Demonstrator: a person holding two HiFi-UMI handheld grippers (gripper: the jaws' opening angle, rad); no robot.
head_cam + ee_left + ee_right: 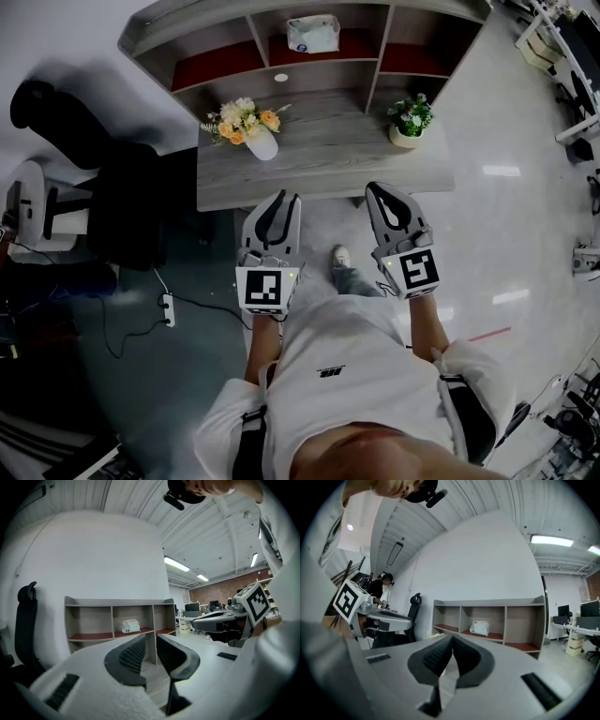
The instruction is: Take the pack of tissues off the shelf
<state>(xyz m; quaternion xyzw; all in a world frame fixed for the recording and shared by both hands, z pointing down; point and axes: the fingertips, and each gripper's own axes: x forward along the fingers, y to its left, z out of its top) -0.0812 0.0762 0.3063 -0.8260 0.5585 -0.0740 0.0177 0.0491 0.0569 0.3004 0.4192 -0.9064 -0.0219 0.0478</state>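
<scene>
The pack of tissues [313,34] lies in the middle compartment of the shelf [317,74], on its red board, and nothing touches it. A grey worktop [328,159] stands directly in front of the shelf. On it, a white vase of orange and cream flowers [249,127] stands before the shelf's left compartment, and a small potted plant [410,120] before its right one.

Both grippers hover on the side of the worktop away from the shelf, well apart from it and pointing towards it. The left gripper [288,199] has its fingers [132,656] spread a little, with a clear gap and nothing between them. The right gripper [381,187] has its fingers [436,658] pressed together at the tips, empty. A black office chair [103,178] stands left of the shelf.
</scene>
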